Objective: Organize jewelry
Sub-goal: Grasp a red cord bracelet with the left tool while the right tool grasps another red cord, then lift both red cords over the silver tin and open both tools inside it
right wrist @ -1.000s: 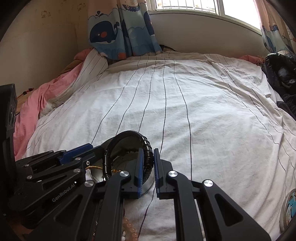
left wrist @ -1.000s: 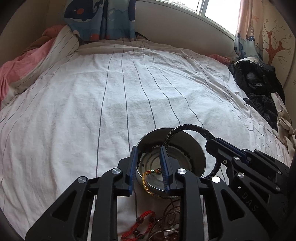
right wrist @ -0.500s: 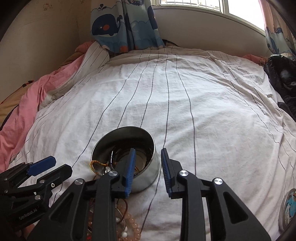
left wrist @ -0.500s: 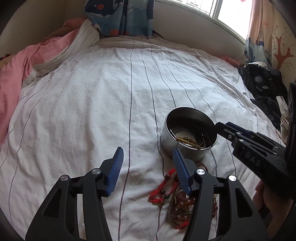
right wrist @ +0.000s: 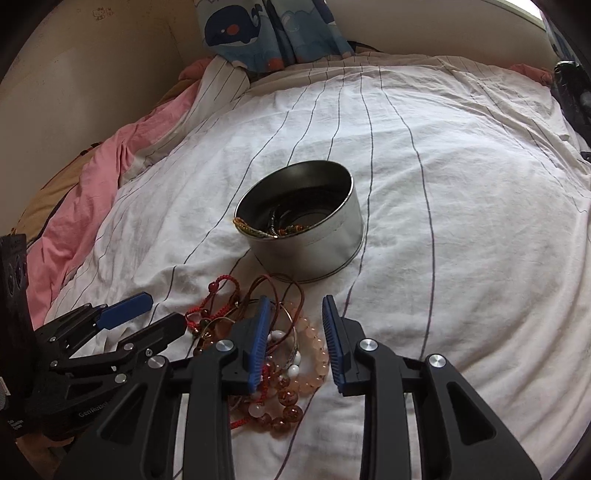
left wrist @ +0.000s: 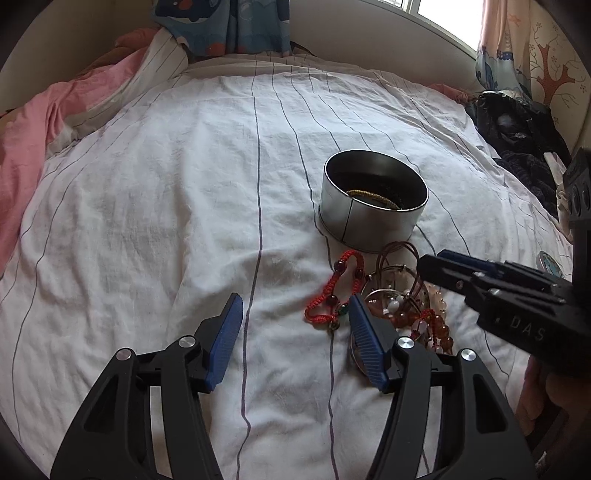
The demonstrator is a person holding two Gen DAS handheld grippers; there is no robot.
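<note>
A round metal tin [left wrist: 373,221] stands on the striped white sheet, with a gold braided bracelet [left wrist: 371,196] and a black one inside. In front of it lies a tangled pile: a red cord bracelet [left wrist: 332,291], thin bangles and amber beads [left wrist: 437,326]. My left gripper [left wrist: 294,301] hovers left of the pile with its jaws opening, pressing on nothing; the red cord lies by its right finger. My right gripper [right wrist: 295,301] hangs over the pile, jaws opening, with pink beads [right wrist: 314,354] on the sheet below the gap. The tin [right wrist: 314,251] stands beyond it.
A pink blanket [left wrist: 26,147] is bunched along the left. Dark clothes [left wrist: 517,136] are heaped at the right edge, and a small round lid [left wrist: 550,264] lies near them. A whale-print curtain [right wrist: 273,29] hangs at the bed's far end. White sheet stretches behind the tin.
Both grippers held bracelets over the tin, the left the gold one and the right the black one. Both let go into the tin, drew back toward the pile and spread their jaws.
</note>
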